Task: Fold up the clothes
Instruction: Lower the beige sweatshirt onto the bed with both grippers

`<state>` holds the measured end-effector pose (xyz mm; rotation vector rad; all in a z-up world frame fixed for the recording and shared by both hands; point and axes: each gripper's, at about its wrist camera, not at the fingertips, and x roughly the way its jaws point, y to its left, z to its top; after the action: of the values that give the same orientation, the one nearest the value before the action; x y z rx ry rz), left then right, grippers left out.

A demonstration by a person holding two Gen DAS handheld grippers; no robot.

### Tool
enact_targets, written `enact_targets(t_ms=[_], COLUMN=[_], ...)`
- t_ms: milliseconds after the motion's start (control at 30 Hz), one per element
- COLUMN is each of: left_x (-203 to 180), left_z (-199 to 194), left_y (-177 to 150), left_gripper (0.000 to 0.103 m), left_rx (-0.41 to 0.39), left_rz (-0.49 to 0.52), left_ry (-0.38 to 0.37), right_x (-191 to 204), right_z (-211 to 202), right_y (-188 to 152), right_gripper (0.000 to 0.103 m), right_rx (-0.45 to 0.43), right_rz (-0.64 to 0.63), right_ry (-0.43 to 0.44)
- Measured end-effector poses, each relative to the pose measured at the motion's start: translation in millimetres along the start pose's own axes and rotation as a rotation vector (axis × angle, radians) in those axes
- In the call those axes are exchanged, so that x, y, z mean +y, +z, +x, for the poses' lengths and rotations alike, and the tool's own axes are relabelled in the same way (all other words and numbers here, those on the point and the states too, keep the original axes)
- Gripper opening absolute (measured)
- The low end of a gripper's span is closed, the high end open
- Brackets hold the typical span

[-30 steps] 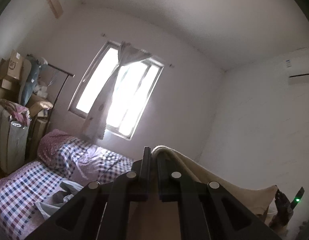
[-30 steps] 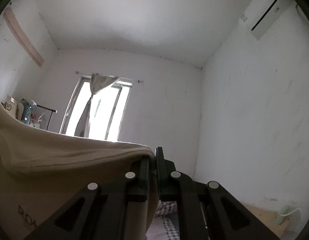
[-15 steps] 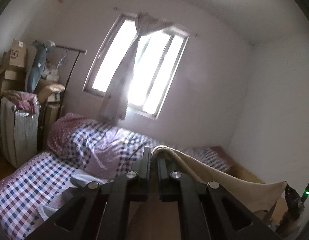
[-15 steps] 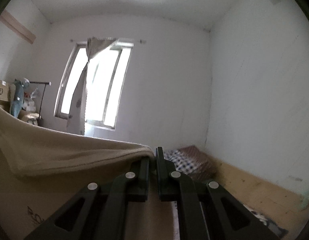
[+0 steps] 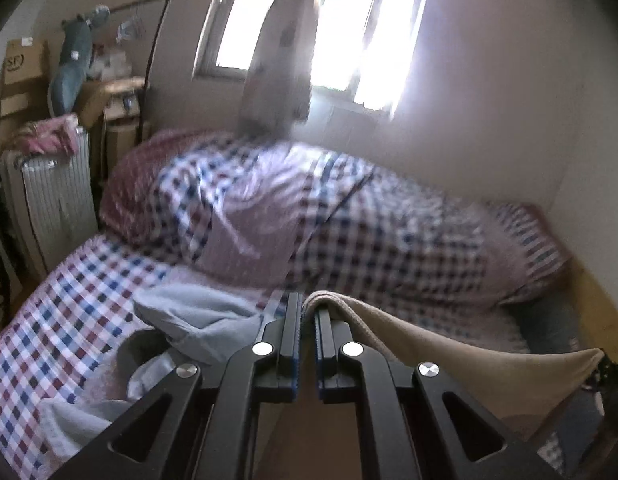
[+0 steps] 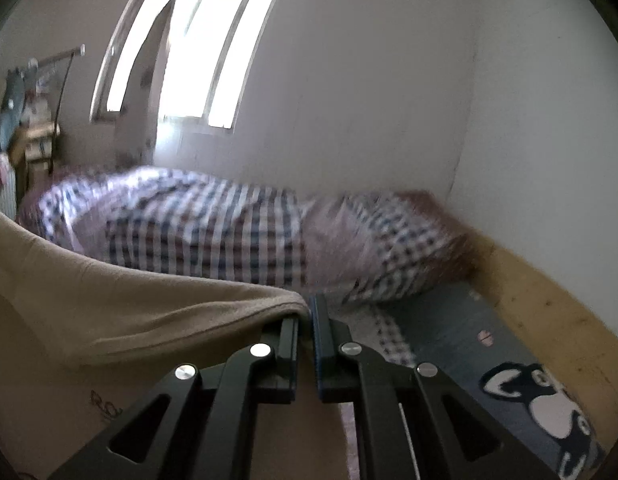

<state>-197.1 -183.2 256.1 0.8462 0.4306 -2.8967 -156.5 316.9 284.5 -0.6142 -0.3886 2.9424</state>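
I have the left tool (image 5: pixel 307 314) and right tool (image 6: pixel 309 314) each clamped on a corner of the beige garment (image 6: pixel 121 304); it hangs stretched between them, above the checked bed (image 5: pixel 49 320).

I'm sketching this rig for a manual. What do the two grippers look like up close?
Both look alike. The left gripper and the right gripper are matte black, each with two flat, narrow fingers on angular linkage arms that have triangular cut-outs. Round silver pins mark the joints. The inner pads show a ribbed blue edge. No cables, markings, hands or sleeves show.
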Motion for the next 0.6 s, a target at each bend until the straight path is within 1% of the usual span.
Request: enact_targets(t_ms=[133, 267, 300, 367, 467, 533, 600], left_x=[6, 2, 1, 1, 5, 11, 15], left_z=[75, 142, 153, 192, 235, 265, 282], left_y=[-15, -25, -26, -35, -50, -67, -77], left_gripper=[0.004, 0.004, 0.004, 0.004, 0.004, 0.004, 0.004], left_rx=[0.055, 0.109, 0.12, 0.162, 0.215, 0.251, 0.27], left_rz=[0.01, 0.033, 0.038, 0.06, 0.075, 0.073, 0.08], left_ry=[0.035, 0.061, 0.069, 0.101, 0.14, 0.159, 0.173], right_x=[15, 35, 40, 49, 61, 69, 80], right_z=[75, 143, 157, 186, 230, 257, 280], right_y=[-37, -67, -73, -86, -105, -119, -134], right_gripper=[0.005, 0.005, 0.005, 0.005, 0.005, 0.005, 0.005], right_rx=[0.091, 0.176, 0.193, 0.231, 0.298, 0.341, 0.376], right_rz=[-0.034, -0.062, -0.071, -0.085, -0.109, -0.133, -0.172], right_ry=[0.017, 0.025, 0.025, 0.022, 0.021, 0.023, 0.022])
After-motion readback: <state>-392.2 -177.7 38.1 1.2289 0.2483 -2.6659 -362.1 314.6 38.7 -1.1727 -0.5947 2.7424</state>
